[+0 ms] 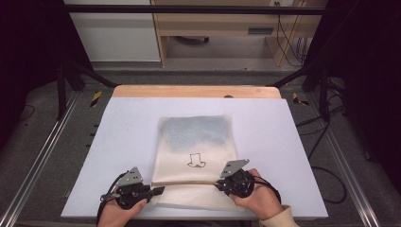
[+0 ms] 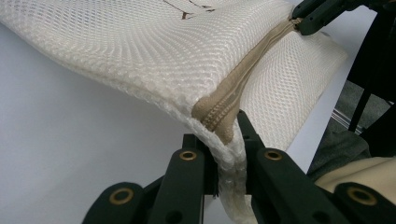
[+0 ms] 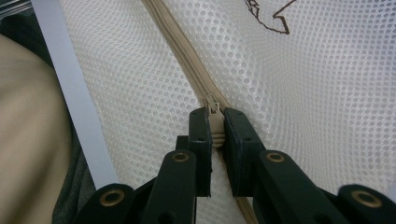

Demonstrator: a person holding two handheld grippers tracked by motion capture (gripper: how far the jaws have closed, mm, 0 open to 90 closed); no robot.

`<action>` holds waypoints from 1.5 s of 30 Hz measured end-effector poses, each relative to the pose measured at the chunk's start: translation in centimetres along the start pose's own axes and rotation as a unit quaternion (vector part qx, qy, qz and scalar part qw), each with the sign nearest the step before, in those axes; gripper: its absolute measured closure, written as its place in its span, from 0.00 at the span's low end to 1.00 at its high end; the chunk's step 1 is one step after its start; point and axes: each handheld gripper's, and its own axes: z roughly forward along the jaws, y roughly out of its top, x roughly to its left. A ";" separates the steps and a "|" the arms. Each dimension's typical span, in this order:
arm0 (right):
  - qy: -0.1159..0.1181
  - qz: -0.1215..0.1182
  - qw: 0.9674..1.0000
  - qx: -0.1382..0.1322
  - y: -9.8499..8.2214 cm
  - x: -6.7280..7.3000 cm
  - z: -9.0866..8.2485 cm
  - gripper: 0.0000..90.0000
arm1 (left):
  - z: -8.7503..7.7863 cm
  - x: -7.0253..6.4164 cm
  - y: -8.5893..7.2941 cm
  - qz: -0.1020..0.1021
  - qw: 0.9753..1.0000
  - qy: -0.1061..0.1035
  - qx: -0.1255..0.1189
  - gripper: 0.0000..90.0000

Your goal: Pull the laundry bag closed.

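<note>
A cream-white mesh laundry bag [image 1: 196,156] lies flat on the pale grey-blue counter [image 1: 123,142], near the person's edge and about midway across it. A small dark line drawing [image 1: 196,161] is printed on its upper face, and something bluish shows dimly through the mesh at the far end. A beige fabric zipper [image 1: 189,183] runs across the bag close to its near end, from one side to the other.

The left tongs [image 1: 158,190] sit at the bag's left edge. In the left gripper view their black jaws are closed on the corner of the bag [image 2: 224,154], just where the beige zipper tape [image 2: 219,114] ends, and the mesh is lifted a little off the counter there. The right tongs show farther off in that view, at the other end of the zipper line.

The right tongs [image 1: 221,185] rest at the bag's right side, on the zipper line. In the right gripper view their jaws are clamped on the small beige zipper slider [image 3: 213,114], with the zipper tape [image 3: 182,51] running away from them across the white mesh [image 3: 327,93]. A strip of the counter [image 3: 74,98] shows beside the bag, and next to it a beige sleeve [image 3: 28,135].

Both hands come in from the near edge, the left hand [image 1: 118,210] and the right hand [image 1: 257,198] each wrapped around its tool.
</note>
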 end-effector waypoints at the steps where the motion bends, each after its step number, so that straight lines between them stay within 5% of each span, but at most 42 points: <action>1: 0.000 0.000 1.000 0.000 0.0 0.0 0.0 0.91 | 0.0 0.0 0.0 -0.001 1.000 0.000 0.000 0.93; 16: -0.008 0.033 0.999 -0.010 -1.9 -0.5 -1.0 0.91 | 0.0 0.1 -0.1 -0.004 1.000 0.000 -0.001 0.93; 45: -0.018 0.045 0.999 -0.018 -3.4 -1.3 -2.1 0.91 | -0.3 0.1 0.1 -0.002 1.000 0.001 -0.005 0.93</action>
